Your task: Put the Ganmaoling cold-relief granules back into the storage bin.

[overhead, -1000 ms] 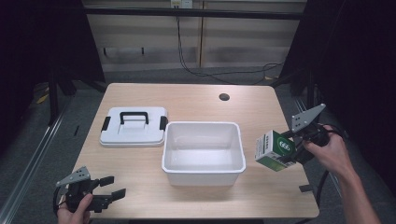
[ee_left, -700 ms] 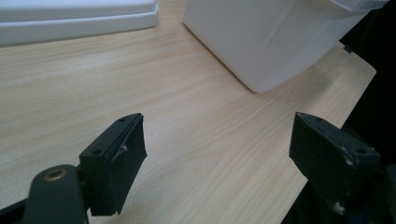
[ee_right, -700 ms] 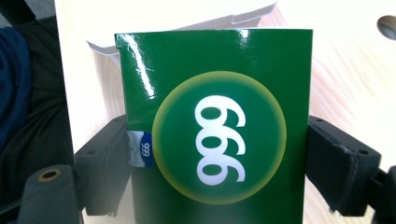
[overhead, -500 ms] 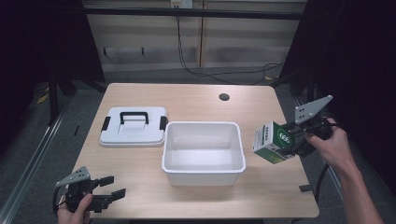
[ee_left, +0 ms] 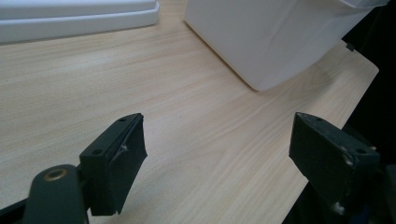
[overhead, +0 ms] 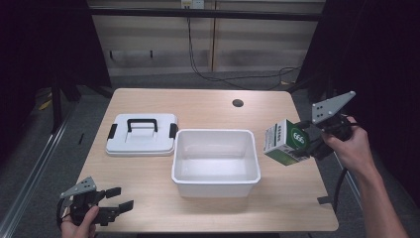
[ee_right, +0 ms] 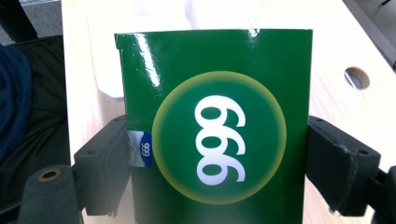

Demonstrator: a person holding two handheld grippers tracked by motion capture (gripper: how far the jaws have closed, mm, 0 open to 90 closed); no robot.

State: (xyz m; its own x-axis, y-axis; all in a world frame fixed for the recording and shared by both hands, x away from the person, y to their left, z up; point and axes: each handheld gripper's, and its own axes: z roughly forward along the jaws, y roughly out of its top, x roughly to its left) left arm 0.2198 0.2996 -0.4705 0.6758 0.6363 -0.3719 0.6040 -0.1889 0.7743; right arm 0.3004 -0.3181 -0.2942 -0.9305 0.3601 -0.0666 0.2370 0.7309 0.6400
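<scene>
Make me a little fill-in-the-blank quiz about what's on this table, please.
1. The right gripper holds a ____ box printed "999".
2. The bin in the middle of the table is ____ inside.
3. The lid with a black handle lies to the bin's ____.
4. The left gripper's fingers are ____.

Answers: green; empty; left; open

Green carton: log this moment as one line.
right gripper: shut on green carton, airborne right of white bin | left gripper: open, empty | lid: on table

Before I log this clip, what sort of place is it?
Probably a lab or recording workspace, not a home: a bare wooden table with a cable hole, dark surroundings, loose cables on the floor behind, and hand-held grippers used over a white bin.
</scene>
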